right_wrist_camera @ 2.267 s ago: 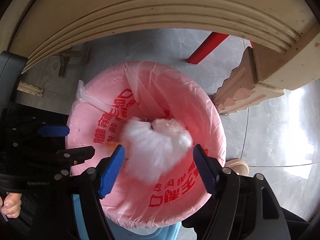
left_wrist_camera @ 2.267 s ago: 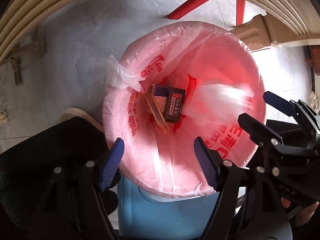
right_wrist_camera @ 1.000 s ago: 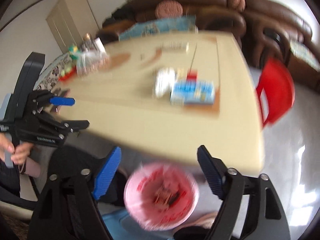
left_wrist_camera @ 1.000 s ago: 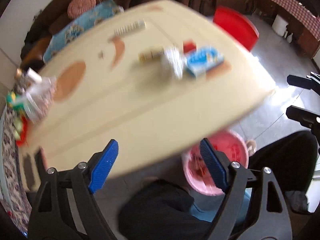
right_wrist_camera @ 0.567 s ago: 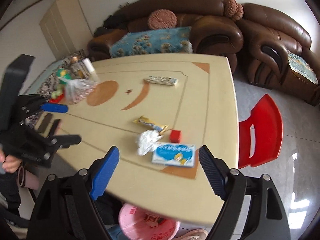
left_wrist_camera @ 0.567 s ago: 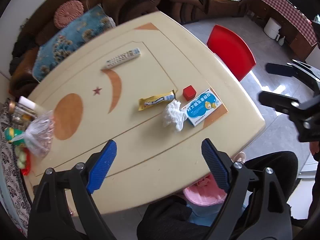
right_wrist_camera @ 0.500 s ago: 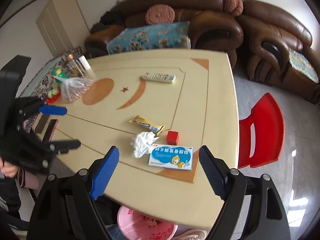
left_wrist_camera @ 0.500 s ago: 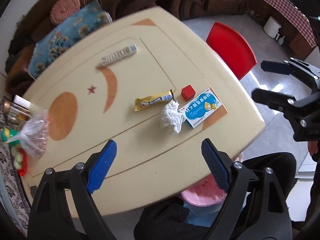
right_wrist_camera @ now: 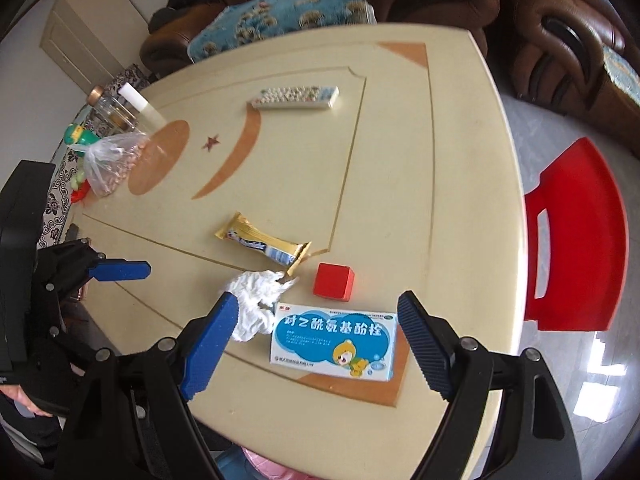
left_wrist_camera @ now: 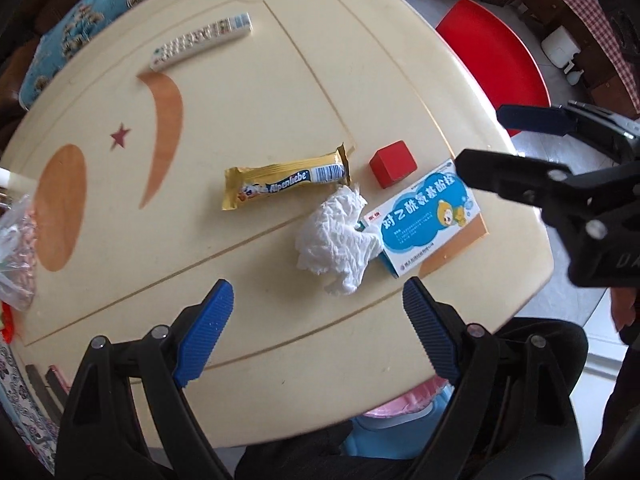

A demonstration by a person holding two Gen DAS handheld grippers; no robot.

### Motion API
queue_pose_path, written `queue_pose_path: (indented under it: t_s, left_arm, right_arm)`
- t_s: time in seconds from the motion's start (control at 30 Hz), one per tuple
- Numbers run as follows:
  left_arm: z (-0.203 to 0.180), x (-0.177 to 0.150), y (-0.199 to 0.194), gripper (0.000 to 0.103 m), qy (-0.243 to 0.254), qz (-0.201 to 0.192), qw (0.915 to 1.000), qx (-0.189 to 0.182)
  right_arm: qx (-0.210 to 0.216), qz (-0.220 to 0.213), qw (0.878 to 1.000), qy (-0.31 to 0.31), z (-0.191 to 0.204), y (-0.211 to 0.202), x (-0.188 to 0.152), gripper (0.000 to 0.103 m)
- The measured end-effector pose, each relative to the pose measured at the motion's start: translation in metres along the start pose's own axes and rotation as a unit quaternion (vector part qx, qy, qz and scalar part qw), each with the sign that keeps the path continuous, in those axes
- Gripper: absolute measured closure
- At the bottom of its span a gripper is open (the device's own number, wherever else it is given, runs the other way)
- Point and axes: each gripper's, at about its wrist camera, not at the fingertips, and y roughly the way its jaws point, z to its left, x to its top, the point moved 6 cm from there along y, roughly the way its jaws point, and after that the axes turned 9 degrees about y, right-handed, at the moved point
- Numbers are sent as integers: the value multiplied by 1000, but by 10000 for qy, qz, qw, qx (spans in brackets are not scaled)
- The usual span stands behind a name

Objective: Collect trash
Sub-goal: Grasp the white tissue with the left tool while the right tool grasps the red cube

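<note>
My left claw (left_wrist_camera: 318, 334) hangs above the cream worktop (left_wrist_camera: 248, 112), its blue pads (left_wrist_camera: 204, 336) spread wide with nothing between them. My right claw (right_wrist_camera: 316, 346) is likewise wide and empty, tilted down toward the near corner of the worktop (right_wrist_camera: 460, 184).

Trash on the worktop: a crumpled white tissue (left_wrist_camera: 336, 240), seen also from the right wrist (right_wrist_camera: 256, 304), lies against the left end of a blue-and-white medicine box (left_wrist_camera: 428, 218) (right_wrist_camera: 334, 344). A gold candy wrapper (left_wrist_camera: 284, 186) (right_wrist_camera: 264, 246) lies just beyond the tissue, one end touching or nearly touching it. A red cube (left_wrist_camera: 392, 164) (right_wrist_camera: 333, 282) sits just beside the wrapper's end and near the box.

In my left view the tissue lies ahead of the claw, between the lines of its two pads; in my right view the box lies between the pads.

Well apart from these: a white remote control (right_wrist_camera: 296, 98), a clear bag of nuts (right_wrist_camera: 110, 162), and a red chair (right_wrist_camera: 576, 236) beside the worktop. A pink-lined bin (left_wrist_camera: 404, 404) shows under the near edge.
</note>
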Motion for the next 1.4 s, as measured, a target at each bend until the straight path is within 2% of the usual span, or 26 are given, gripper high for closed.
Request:
queue_pose_path:
  t_s: [0.4, 0.53, 0.67, 0.73, 0.8, 0.9, 0.93, 1.0, 1.1, 1.27, 1.4]
  left_arm:
    - [2, 12, 38, 18, -391, 48, 9980, -501]
    - [0, 13, 46, 18, -451, 36, 9971, -606]
    - [-1, 15, 53, 19, -483, 46, 9971, -583]
    - [0, 16, 54, 28, -536, 21, 9969, -572]
    - [1, 16, 55, 29, -572, 3, 9963, -640]
    - [4, 15, 58, 31, -656, 22, 9959, -621]
    - [4, 15, 60, 36, -718, 27, 9953, -647]
    - [5, 15, 63, 39, -804, 39, 9944, -683]
    - [7, 12, 69, 50, -910, 92, 9931, -739]
    - [9, 6, 78, 52, -997, 193, 9914, -829]
    - [11, 3, 79, 63, -1067, 183, 9906, -839]
  right_arm:
    - [-176, 525, 9984, 136, -8, 60, 8, 25]
    - [-293, 664, 9972, 168, -11, 75, 9, 35]
    - [-389, 727, 9965, 154, -11, 87, 9, 36]
    - [-433, 717, 9964, 152, -11, 90, 9, 39]
    - [-441, 727, 9963, 139, -10, 93, 9, 44]
    - [-472, 757, 9959, 160, -11, 97, 9, 44]
    - [-496, 761, 9957, 166, -11, 99, 9, 46]
    - [-490, 770, 9956, 187, -10, 102, 10, 50]
    - [-509, 793, 9954, 178, -9, 105, 10, 59]
    - [-529, 751, 9955, 222, -10, 104, 9, 68]
    - [-597, 664, 9957, 247, -10, 103, 10, 69]
